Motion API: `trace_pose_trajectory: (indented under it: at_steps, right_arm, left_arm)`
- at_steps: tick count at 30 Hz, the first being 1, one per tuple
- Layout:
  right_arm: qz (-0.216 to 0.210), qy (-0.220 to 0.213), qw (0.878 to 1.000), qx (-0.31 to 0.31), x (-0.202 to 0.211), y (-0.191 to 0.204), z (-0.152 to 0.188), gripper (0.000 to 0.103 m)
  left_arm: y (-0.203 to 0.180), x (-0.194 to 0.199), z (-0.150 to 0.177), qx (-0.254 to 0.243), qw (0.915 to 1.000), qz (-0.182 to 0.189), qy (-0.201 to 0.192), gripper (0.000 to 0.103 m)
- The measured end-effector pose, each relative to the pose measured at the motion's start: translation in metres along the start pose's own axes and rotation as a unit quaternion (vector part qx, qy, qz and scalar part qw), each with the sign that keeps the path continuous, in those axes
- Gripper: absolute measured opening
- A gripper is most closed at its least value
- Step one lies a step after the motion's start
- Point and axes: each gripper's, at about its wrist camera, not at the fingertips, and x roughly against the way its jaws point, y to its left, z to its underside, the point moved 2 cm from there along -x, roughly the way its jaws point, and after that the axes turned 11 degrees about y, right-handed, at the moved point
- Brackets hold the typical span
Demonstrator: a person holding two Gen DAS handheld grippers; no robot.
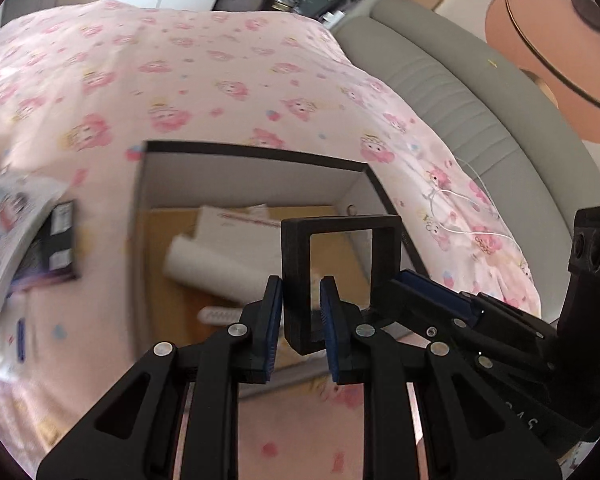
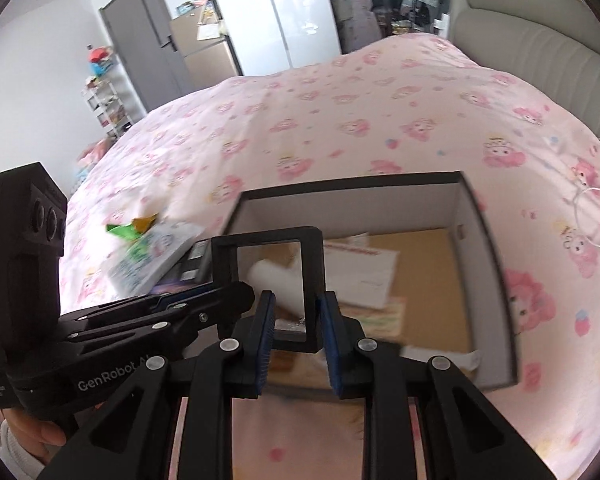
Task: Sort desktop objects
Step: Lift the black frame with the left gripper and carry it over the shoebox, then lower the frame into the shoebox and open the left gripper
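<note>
L gripper (image 1: 300,320) & R gripper (image 2: 299,330) both clamping opposite side bars of black square plastic frame w/ clear pane (image 1: 338,276), holding it upright over near edge of open black-rimmed cardboard box (image 2: 488,240) on pink cartoon-print bedsheet (image 1: 188,92).

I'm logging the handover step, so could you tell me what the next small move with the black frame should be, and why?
Probably lower the black frame into the open box and release. Both the left gripper and the right gripper clamp its sides, and it hangs above the box's cardboard floor.
</note>
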Motion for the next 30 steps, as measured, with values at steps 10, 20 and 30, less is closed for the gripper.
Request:
trace_pose_trajectory:
  at_steps: [10,20,30]
  right_arm:
    - [0.022,0.029,0.999,-0.034,-0.028,-0.074,-0.04,0.02]
    - [0.06,0.087,0.992,-0.066,-0.076,-0.119,-0.069,0.02]
    - [0.087,0.103,0.989,-0.054,-0.096,-0.122,-0.074,0.02]
  left_arm:
    - [-0.026,-0.073,-0.062,-0.006,0.9991,-0.004,0.043,0.018]
    - [-0.013,-0.151,-0.09,0.047,0.9926,0.019,0.11,0.015]
    - [0.001,-0.176,-0.086,0.078,0.9868,0.008,0.141,0.015]
